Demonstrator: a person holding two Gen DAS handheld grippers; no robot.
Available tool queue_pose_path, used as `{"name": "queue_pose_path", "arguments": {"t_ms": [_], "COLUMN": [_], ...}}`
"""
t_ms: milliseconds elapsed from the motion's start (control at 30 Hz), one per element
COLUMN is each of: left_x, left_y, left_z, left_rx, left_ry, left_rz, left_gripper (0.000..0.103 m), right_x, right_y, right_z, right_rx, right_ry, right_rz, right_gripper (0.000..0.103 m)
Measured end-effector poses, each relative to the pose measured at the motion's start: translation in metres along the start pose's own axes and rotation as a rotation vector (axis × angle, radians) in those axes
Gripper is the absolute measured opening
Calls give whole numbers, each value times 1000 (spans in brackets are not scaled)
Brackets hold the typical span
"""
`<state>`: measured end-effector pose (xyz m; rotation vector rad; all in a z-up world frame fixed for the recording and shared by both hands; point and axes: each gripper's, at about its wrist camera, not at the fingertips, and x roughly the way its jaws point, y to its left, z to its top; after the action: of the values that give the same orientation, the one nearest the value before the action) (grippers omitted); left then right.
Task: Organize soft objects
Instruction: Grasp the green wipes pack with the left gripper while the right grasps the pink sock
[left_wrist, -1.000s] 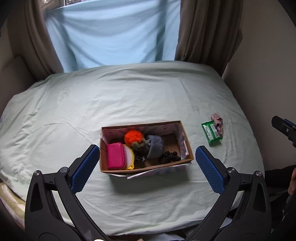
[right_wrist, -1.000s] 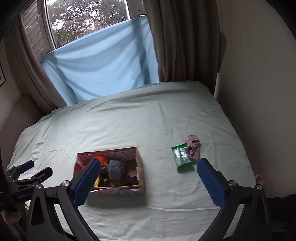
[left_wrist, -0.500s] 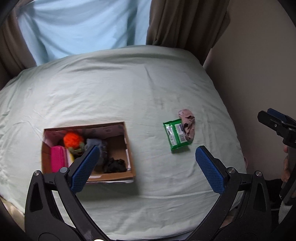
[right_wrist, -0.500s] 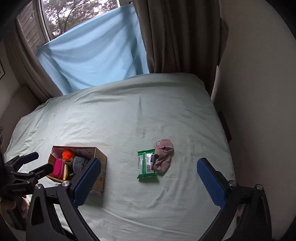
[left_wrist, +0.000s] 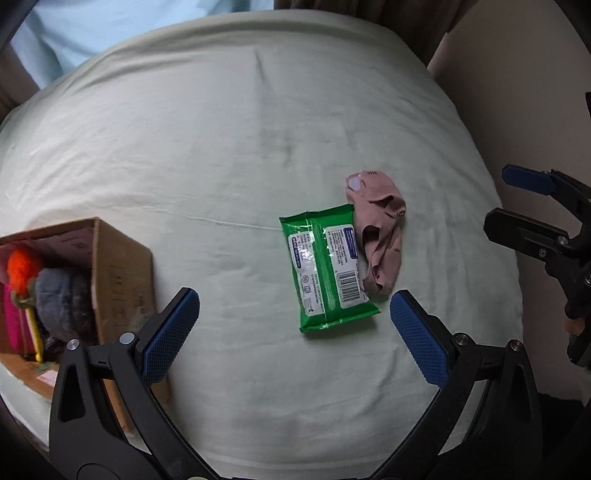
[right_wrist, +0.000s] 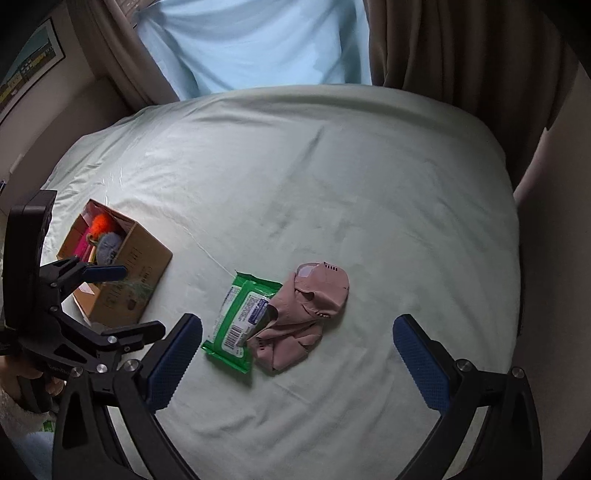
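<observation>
A green wipes packet (left_wrist: 327, 271) (right_wrist: 245, 319) lies on the pale green bed sheet (left_wrist: 240, 147), with a pink sock (left_wrist: 380, 240) (right_wrist: 303, 314) overlapping its right edge. A cardboard box (left_wrist: 118, 266) (right_wrist: 129, 277) at the left holds an orange pom-pom (left_wrist: 22, 264), a grey soft item (left_wrist: 62, 299) and a pink item. My left gripper (left_wrist: 293, 332) is open and empty, just short of the packet. My right gripper (right_wrist: 297, 360) is open and empty, just short of the sock.
Brown curtains (right_wrist: 461, 48) and a light blue cloth (right_wrist: 258, 44) hang behind the bed. A beige wall (left_wrist: 535, 92) runs along the bed's right edge. The right gripper shows in the left wrist view (left_wrist: 535, 210), off the bed's right side.
Both grippers have moved right and closer to the bed. The packet and sock now lie between the jaws, and the box has slid to the left of both views.
</observation>
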<state>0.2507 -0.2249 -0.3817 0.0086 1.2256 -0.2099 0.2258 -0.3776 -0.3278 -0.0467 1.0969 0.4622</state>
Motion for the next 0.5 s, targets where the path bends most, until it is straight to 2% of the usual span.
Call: {"name": "queue_pose_path", "arguments": {"t_ms": [233,500], "left_x": [74,116], "left_y": [-6,-10], "left_z": [9,14], "left_rx": [-16,5], "left_ry": [47,85], "left_rz": [10,-3], "left_gripper": [102,100], "right_x": [78,121], "right_y": [-17,-22], "right_z": [-2,-2], "right_rx": [-76,-129], "right_ry": [67,103], "right_rz": [47,90], "right_gripper": [103,101]}}
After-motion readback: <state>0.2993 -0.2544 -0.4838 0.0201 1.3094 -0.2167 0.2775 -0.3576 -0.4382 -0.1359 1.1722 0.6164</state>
